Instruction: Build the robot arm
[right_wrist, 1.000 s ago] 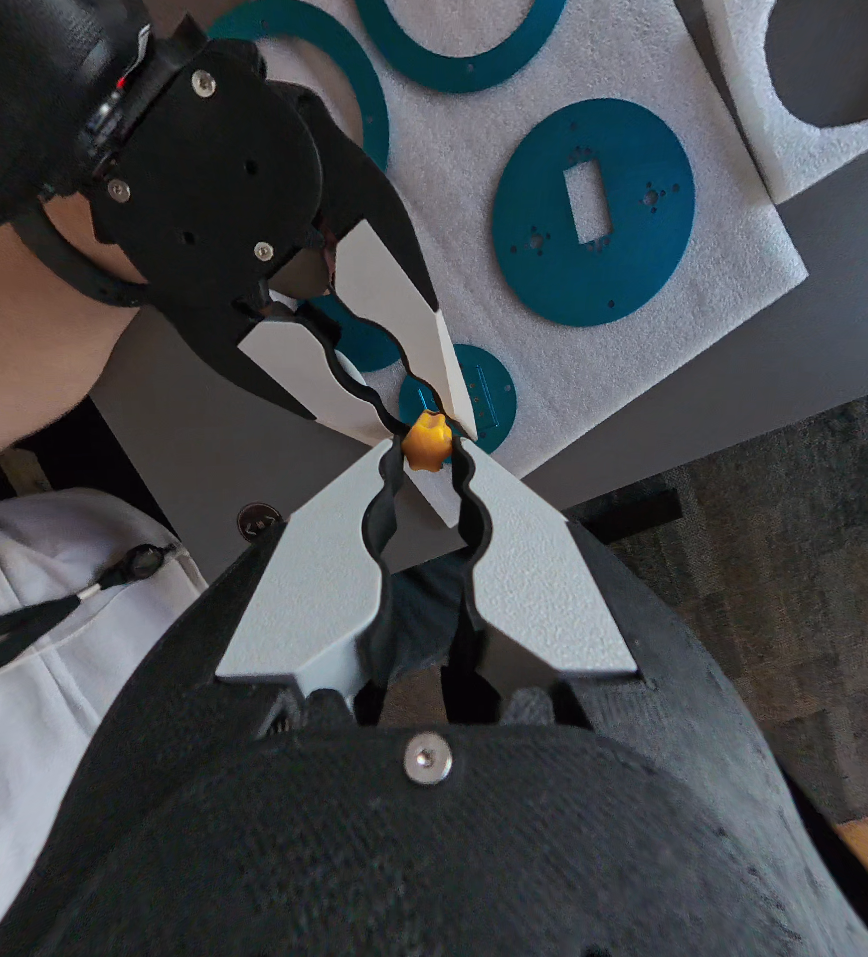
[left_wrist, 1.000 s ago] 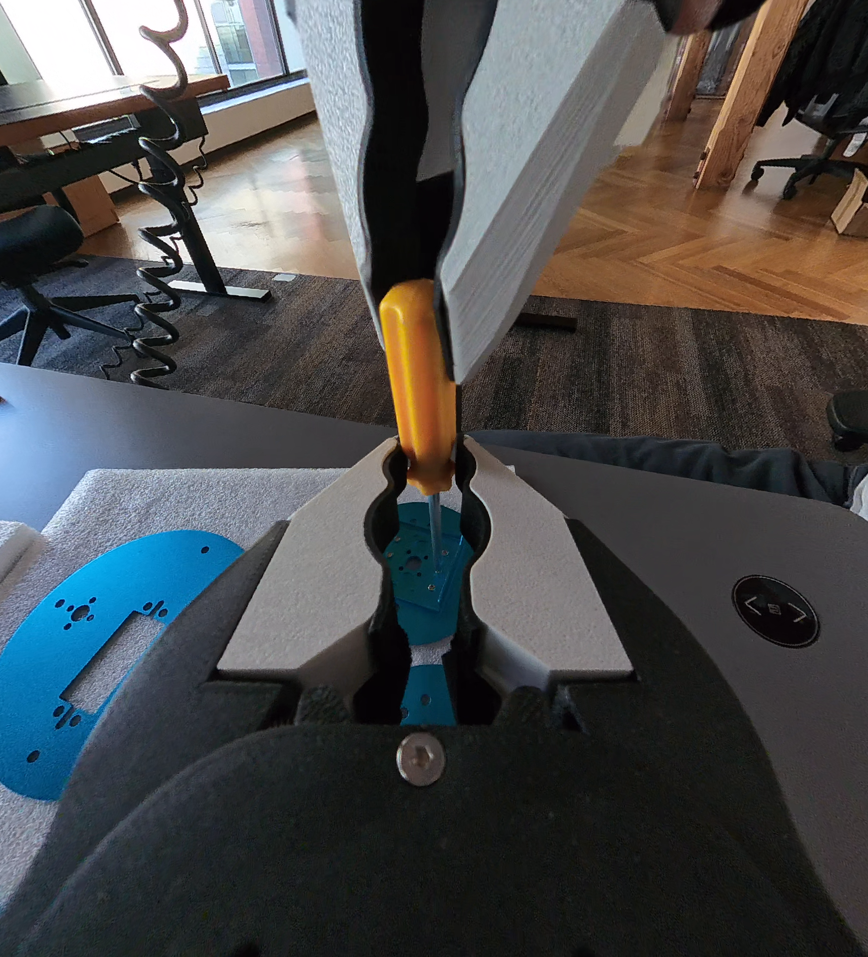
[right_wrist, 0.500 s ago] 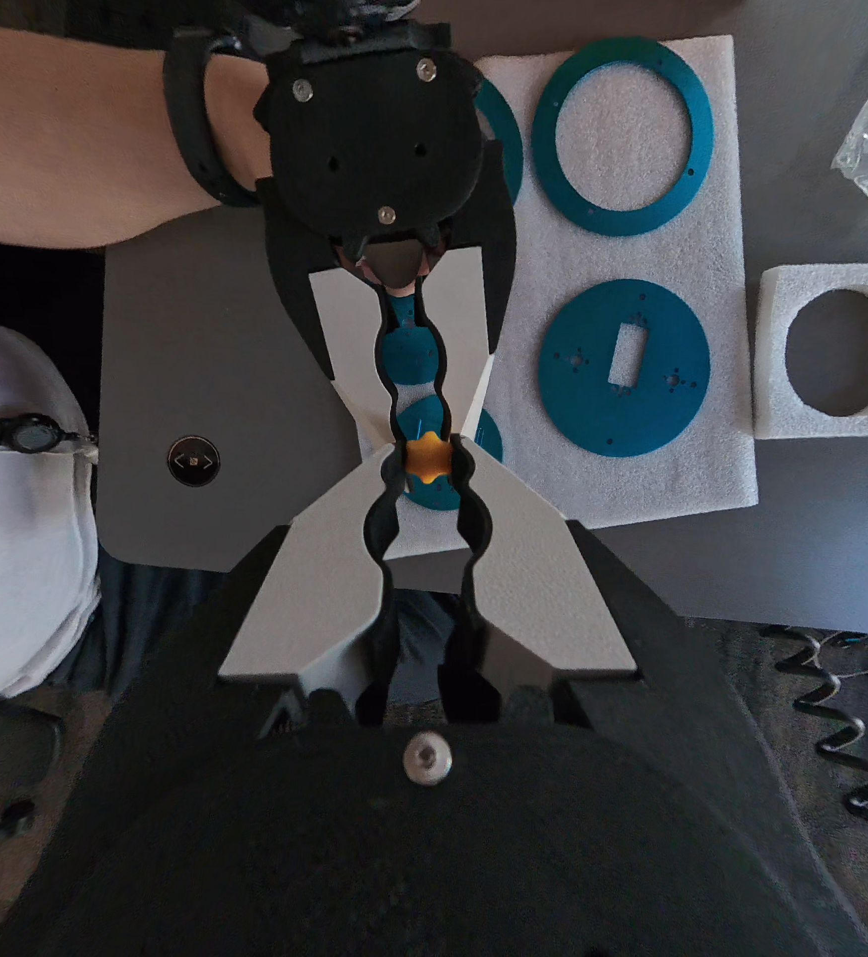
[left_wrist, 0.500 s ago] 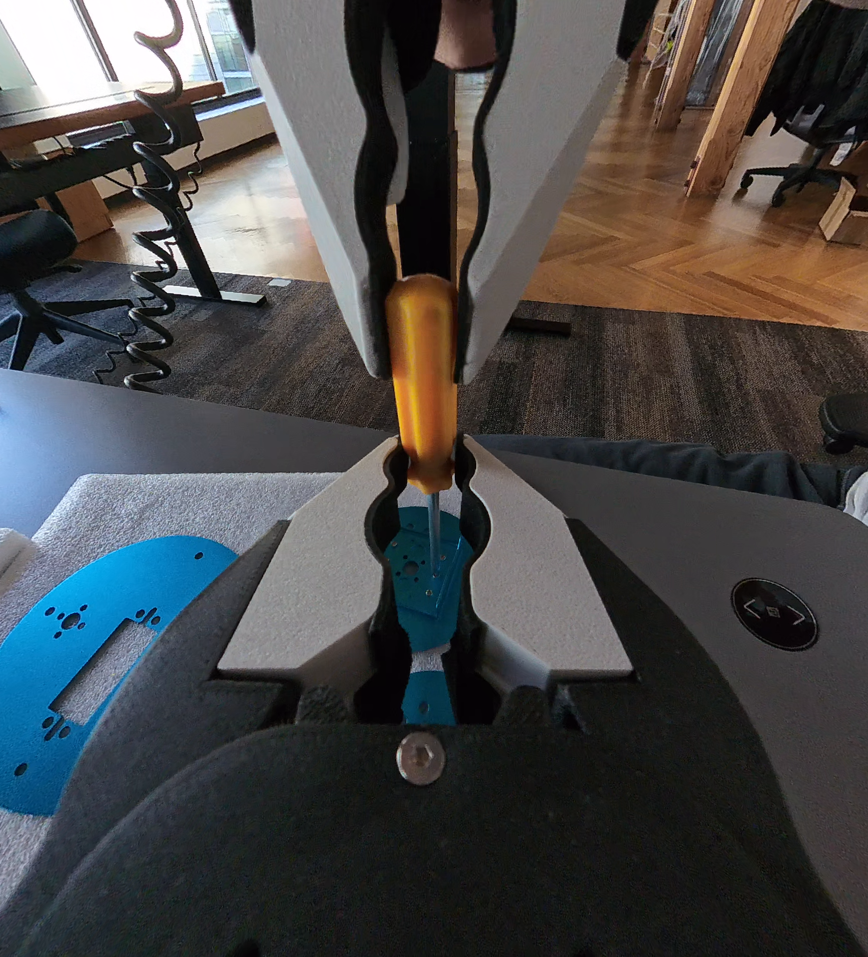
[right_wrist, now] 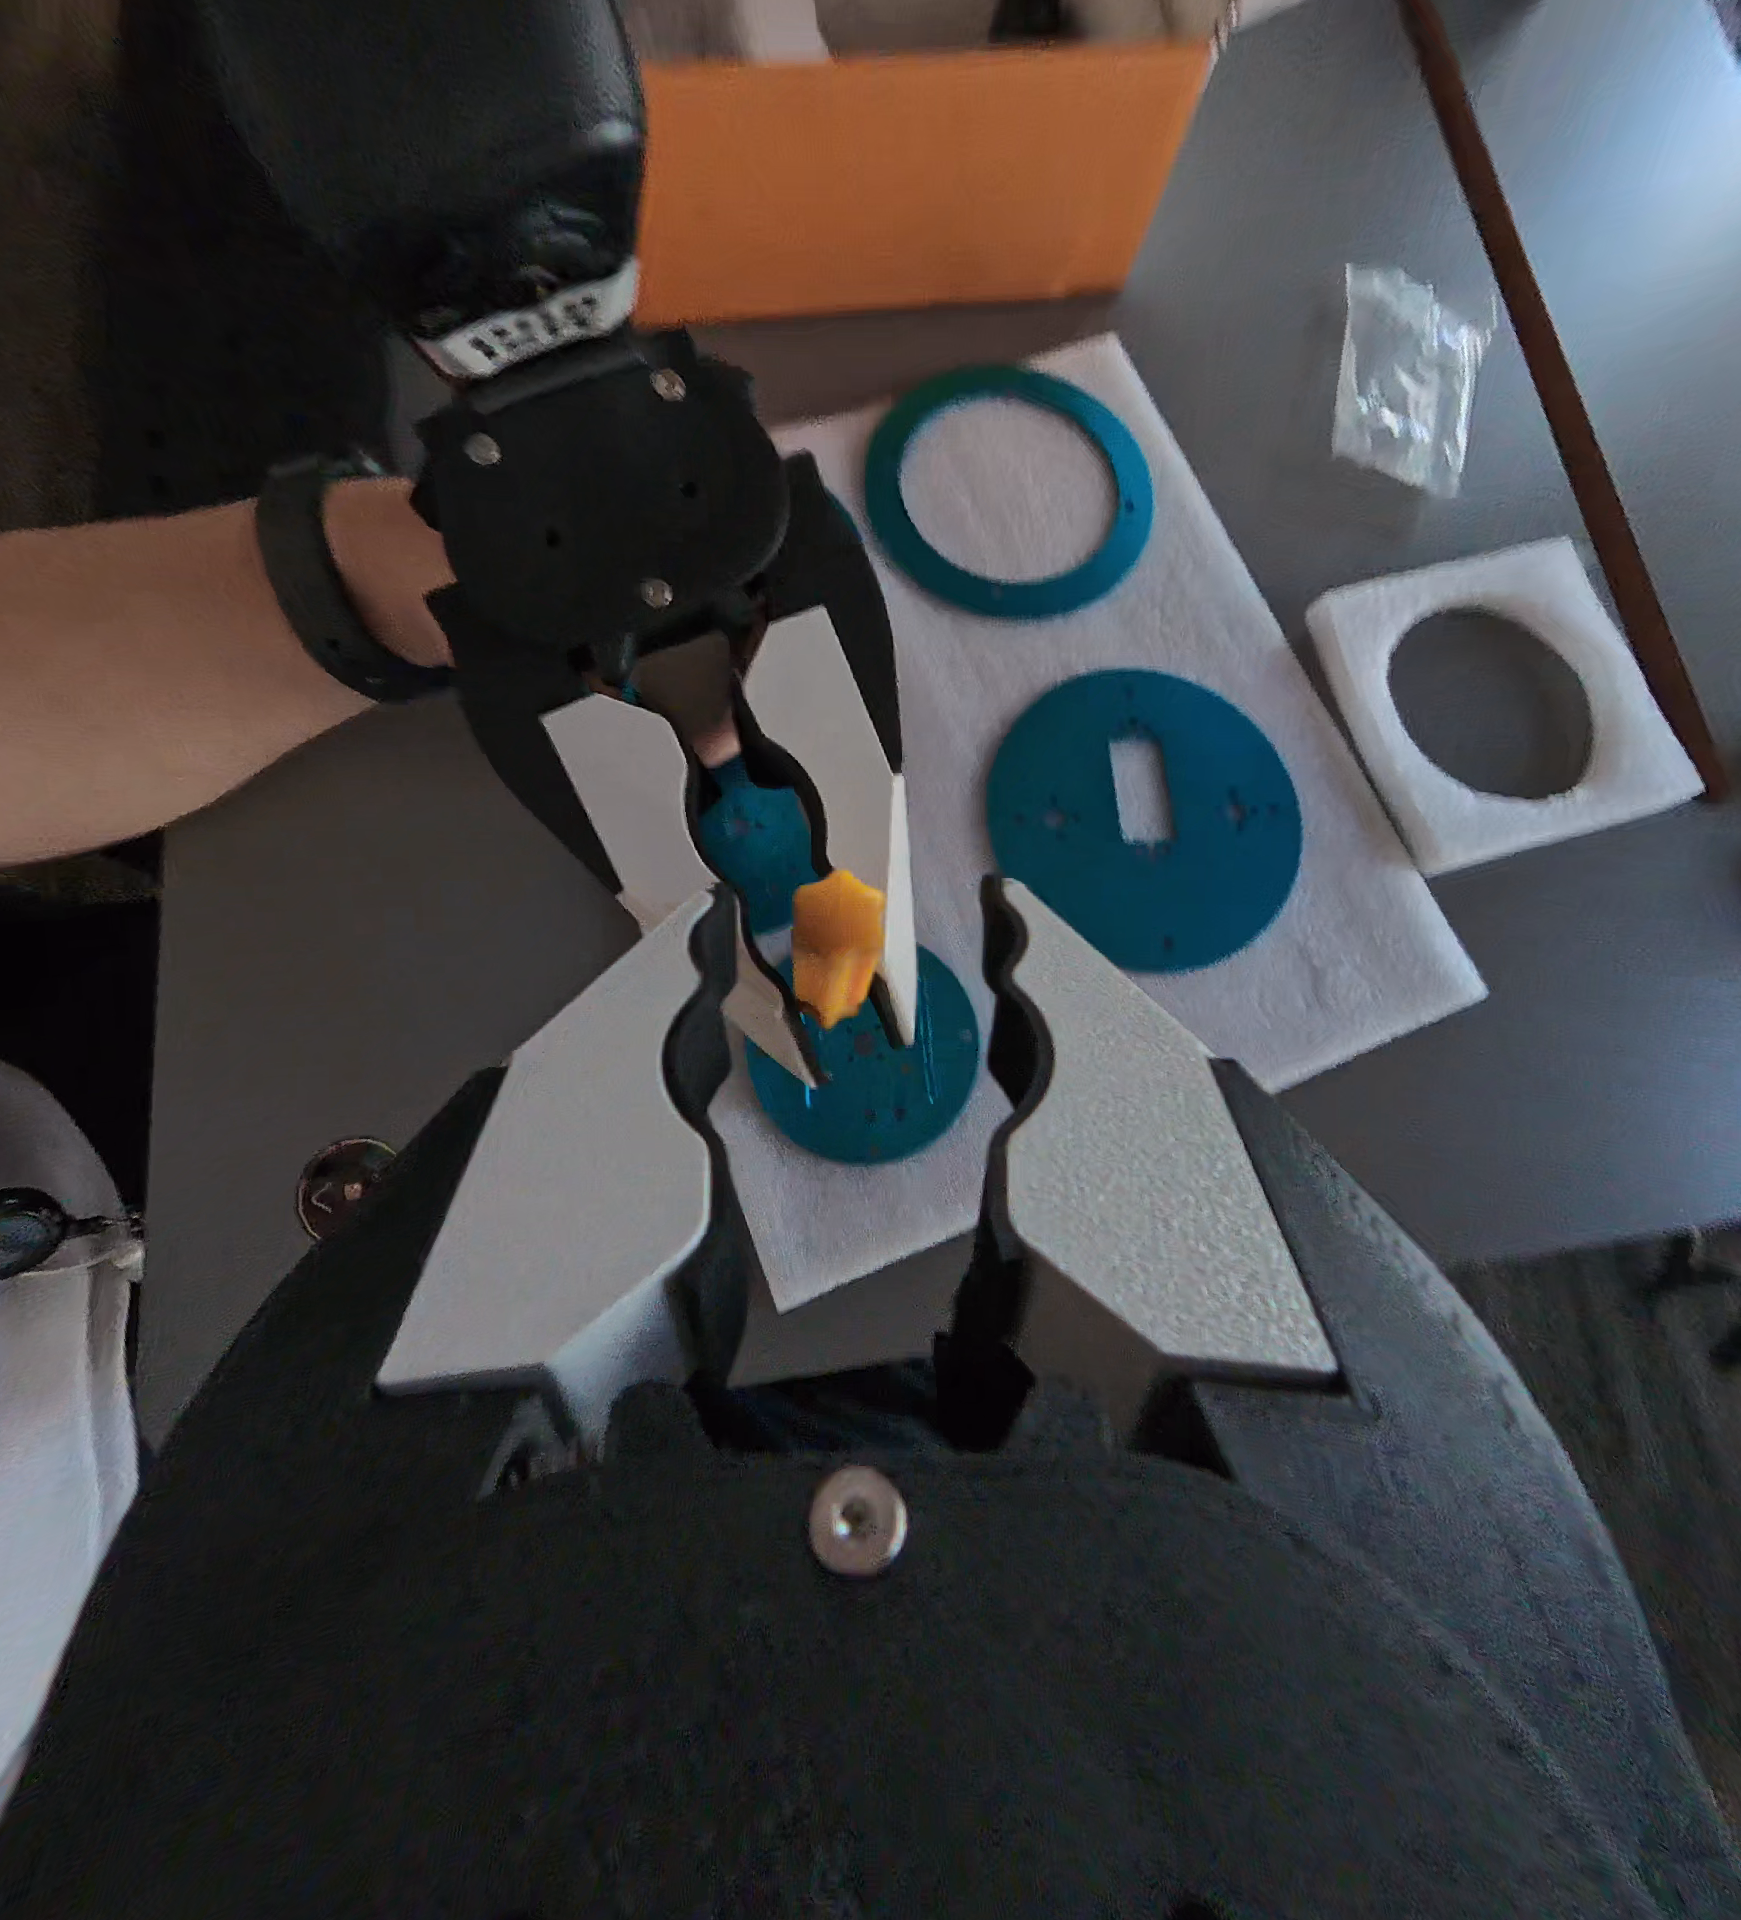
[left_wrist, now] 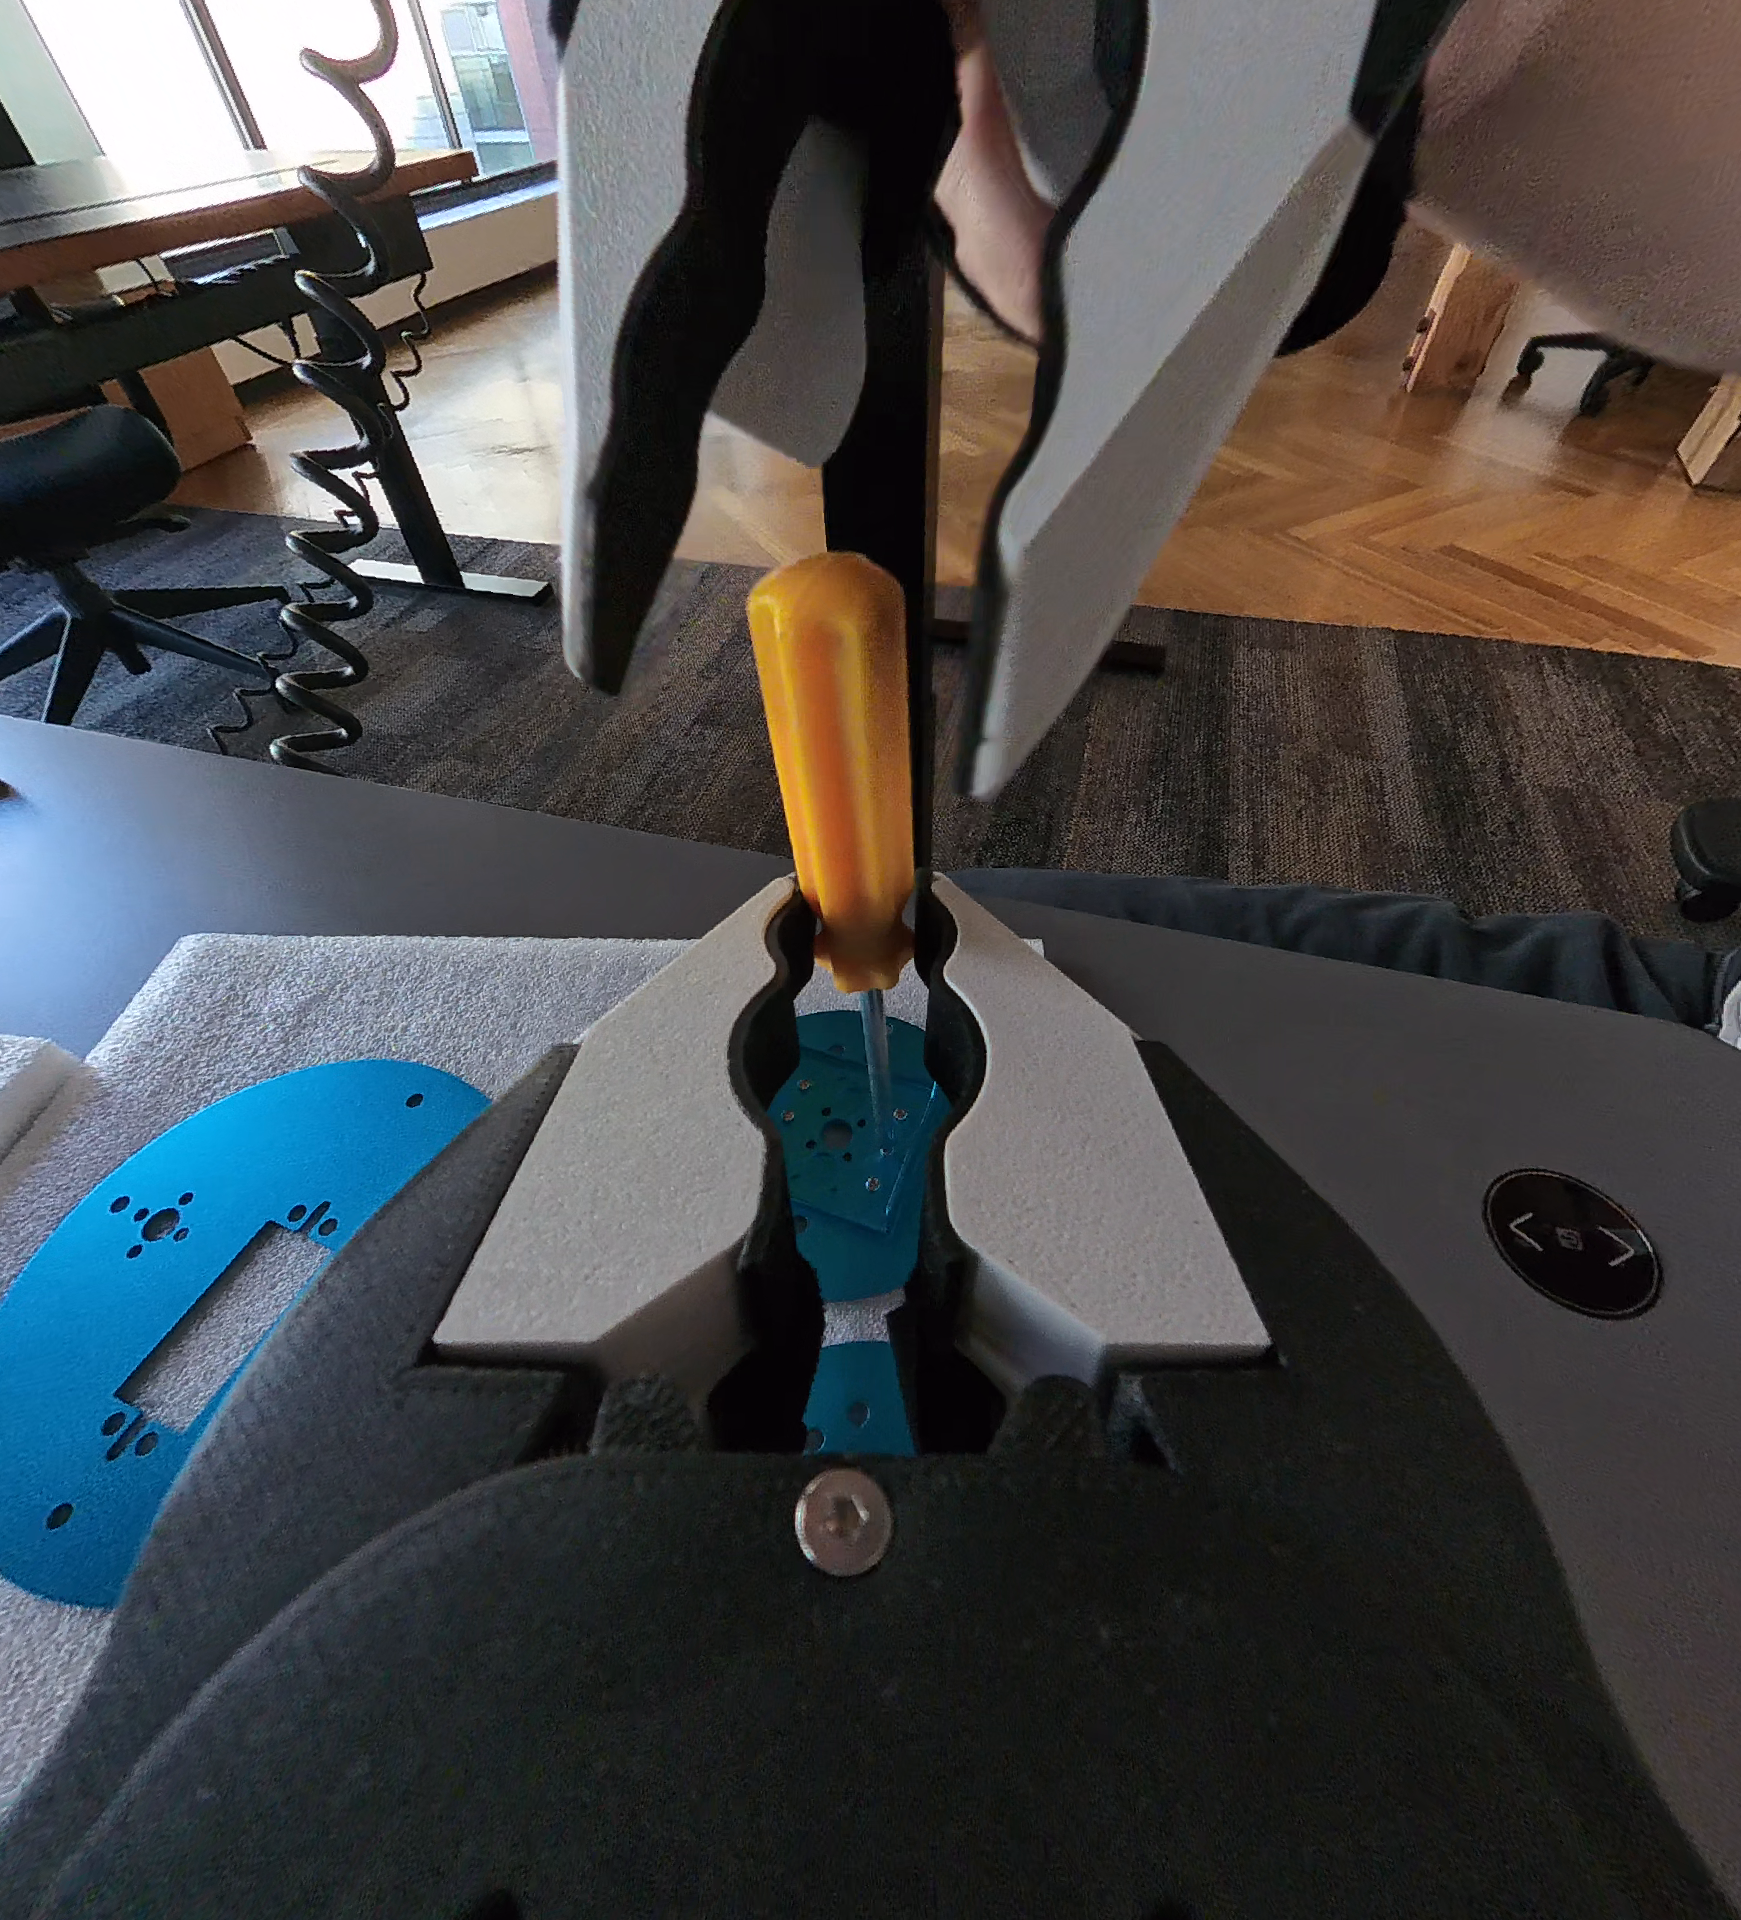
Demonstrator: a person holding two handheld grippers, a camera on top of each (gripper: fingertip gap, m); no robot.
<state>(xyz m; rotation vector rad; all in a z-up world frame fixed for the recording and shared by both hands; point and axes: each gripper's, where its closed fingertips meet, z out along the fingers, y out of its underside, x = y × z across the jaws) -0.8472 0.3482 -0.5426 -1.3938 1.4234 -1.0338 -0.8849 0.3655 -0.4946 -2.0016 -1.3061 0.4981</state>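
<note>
The orange-handled screwdriver (left_wrist: pixel 835 769) is gripped upright only by the closed left tool (left_wrist: pixel 861 914), the right tool (right_wrist: pixel 850 914) is spread empty, so its tip could be slipped off the blue plate (right_wrist: pixel 861 1081).

Right gripper (right_wrist: pixel 850 925) jaws apart above screwdriver (right_wrist: pixel 835 951); left gripper (right_wrist: pixel 850 1023) clamps its handle over blue disc (right_wrist: pixel 887 1112) on foam (right_wrist: pixel 1292 935).

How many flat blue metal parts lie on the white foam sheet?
4 visible: an open blue ring at the far end, a slotted blue disc mid-sheet, a small drilled blue disc under the screwdriver, and another blue piece partly hidden beneath the left claw. More may be hidden.
</note>
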